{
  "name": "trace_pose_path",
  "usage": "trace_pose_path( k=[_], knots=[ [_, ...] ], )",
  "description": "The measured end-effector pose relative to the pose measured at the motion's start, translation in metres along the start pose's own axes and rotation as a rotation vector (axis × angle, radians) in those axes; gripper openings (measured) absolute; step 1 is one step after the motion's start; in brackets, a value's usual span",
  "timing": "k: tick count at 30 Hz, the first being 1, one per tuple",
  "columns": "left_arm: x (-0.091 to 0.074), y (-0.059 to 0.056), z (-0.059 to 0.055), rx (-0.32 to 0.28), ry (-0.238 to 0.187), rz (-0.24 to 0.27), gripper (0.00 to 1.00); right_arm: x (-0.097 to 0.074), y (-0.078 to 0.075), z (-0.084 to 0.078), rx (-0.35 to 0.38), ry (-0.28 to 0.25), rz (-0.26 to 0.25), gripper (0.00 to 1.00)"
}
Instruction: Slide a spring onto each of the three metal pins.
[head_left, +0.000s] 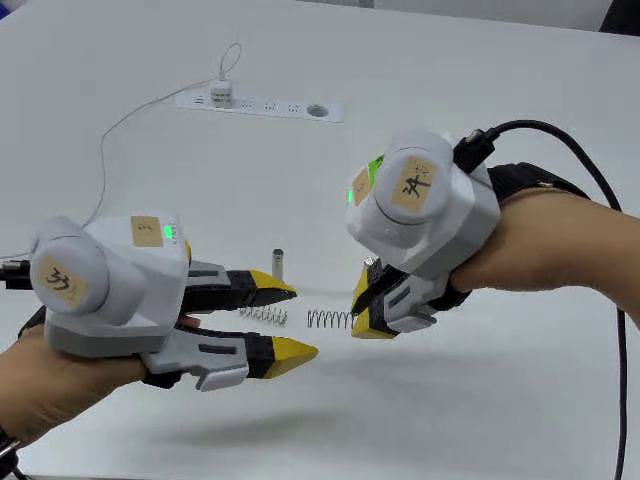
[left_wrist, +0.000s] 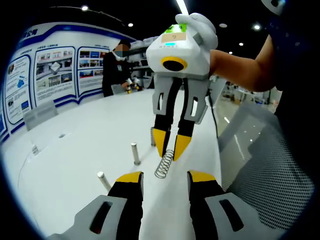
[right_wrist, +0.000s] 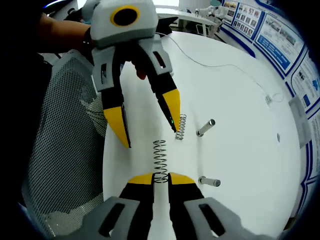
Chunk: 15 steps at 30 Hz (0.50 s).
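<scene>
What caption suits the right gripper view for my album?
Right gripper shut on one end of a spring, open left gripper opposite, a second spring and two metal pins beside.

Left gripper (left_wrist: 165, 177): two black jaws with yellow tips, low in the view, standing apart with nothing between them.
Right gripper (left_wrist: 171, 147): white housing, pointing down from above, held by a hand (left_wrist: 235, 62); its yellow tips are pinched on the upper end of a spring (left_wrist: 163, 165).
Spring: steel coil, slanting down from those tips to the desk (left_wrist: 75, 145), just ahead of the left gripper.
Metal pins, three, upright on the white desk: one (left_wrist: 103, 180) beside the left jaw tip, one (left_wrist: 135, 153) further off, one (left_wrist: 152, 136) partly behind the right gripper.
Background: display boards (left_wrist: 55, 70), a standing person (left_wrist: 114, 72), grey mesh (left_wrist: 272, 170) at right.
</scene>
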<state>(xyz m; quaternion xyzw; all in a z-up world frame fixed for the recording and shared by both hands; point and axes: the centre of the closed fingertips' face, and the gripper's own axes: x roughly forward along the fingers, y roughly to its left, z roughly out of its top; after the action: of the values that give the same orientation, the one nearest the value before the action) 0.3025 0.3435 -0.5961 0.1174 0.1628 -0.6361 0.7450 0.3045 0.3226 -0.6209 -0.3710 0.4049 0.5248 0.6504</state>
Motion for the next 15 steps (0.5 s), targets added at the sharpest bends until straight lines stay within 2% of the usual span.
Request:
trace_pose_path(
  k=[9,15],
  knots=[
    [0.001,-0.008,-0.002,0.017,0.008,-0.025,0.28,-0.002,0.007,0.014,-0.069,-0.027,0.017,0.11],
    [0.002,-0.010,-0.001,0.036,0.006,-0.034,0.20,-0.002,0.012,0.016,-0.095,-0.037,0.031,0.11]
  ],
)
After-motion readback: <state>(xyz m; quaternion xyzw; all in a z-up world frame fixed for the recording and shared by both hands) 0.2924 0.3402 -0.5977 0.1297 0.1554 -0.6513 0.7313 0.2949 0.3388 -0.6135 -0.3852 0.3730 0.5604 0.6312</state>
